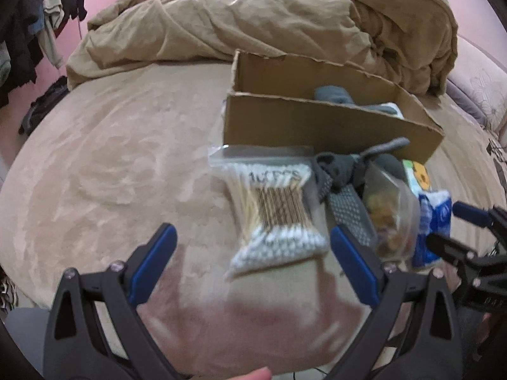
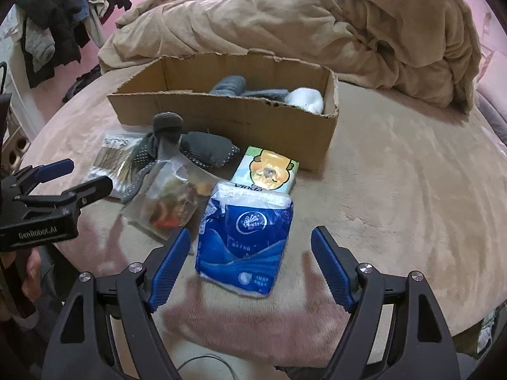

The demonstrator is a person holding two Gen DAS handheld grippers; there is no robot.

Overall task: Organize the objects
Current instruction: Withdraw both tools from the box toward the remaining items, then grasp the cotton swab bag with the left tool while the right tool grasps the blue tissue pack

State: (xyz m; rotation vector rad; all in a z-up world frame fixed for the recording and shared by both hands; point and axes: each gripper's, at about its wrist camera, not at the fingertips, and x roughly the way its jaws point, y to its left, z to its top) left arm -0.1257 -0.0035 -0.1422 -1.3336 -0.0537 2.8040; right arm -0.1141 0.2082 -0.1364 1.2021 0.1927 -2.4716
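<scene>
My left gripper [image 1: 252,228] is open and hovers just short of a clear bag of cotton swabs [image 1: 275,209] lying on the beige bed cover. My right gripper [image 2: 252,231] is also open, its fingers either side of a blue tissue pack [image 2: 250,247] without touching it. Behind that pack lies a green tissue pack with a cartoon bear [image 2: 269,171]. A clear bag of snacks [image 2: 171,199] and grey dotted socks [image 2: 202,150] lie between the swabs [image 2: 114,155] and the tissues. The cardboard box [image 2: 228,117] behind holds a grey sock [image 2: 231,85] and a white one [image 2: 307,98].
A crumpled brown duvet [image 2: 317,25] is heaped behind the box. Dark clothes [image 2: 57,19] hang at the far left against the pink wall. The bed's near edge runs just under both grippers. The left gripper [image 2: 91,172] shows at the left of the right wrist view.
</scene>
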